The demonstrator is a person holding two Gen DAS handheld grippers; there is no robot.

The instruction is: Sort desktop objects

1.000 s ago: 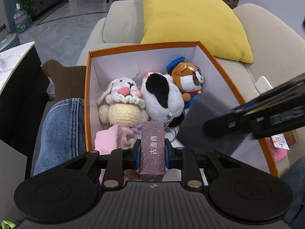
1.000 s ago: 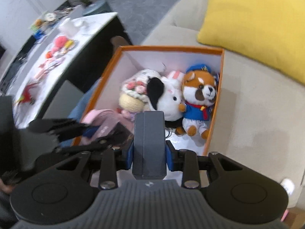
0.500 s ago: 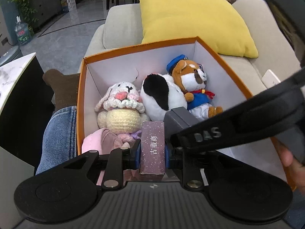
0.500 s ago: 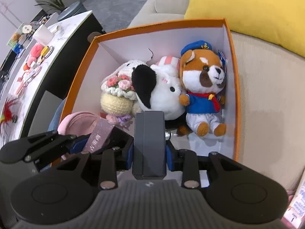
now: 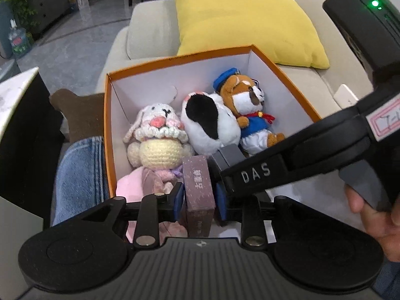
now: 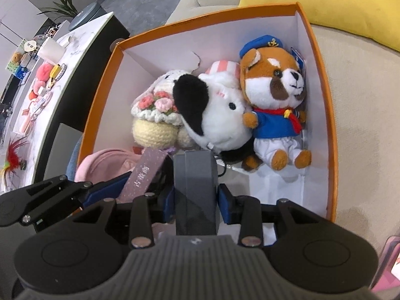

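Note:
My left gripper point(image 5: 198, 196) is shut on a slim purple box point(image 5: 198, 182) with Chinese lettering, held over the near end of the orange box point(image 5: 175, 60). My right gripper point(image 6: 196, 196) is shut on a grey box point(image 6: 195, 175), right beside the purple box point(image 6: 147, 170), also over the orange box point(image 6: 327, 115). Inside lie a crocheted bunny point(image 5: 160, 137), a black-and-white plush dog point(image 5: 210, 125), a sailor plush point(image 6: 275, 100) and a pink soft item point(image 6: 105, 162).
The orange box sits on a beige sofa point(image 5: 150, 32) with a yellow cushion point(image 5: 245, 17) behind it. A jeans-clad leg point(image 5: 77, 172) is left of the box. A white-topped table point(image 6: 50, 75) with small toys stands to the left.
Both grippers have moved forward and down toward the orange box, and the right gripper with the grey box has come in close beside the left one.

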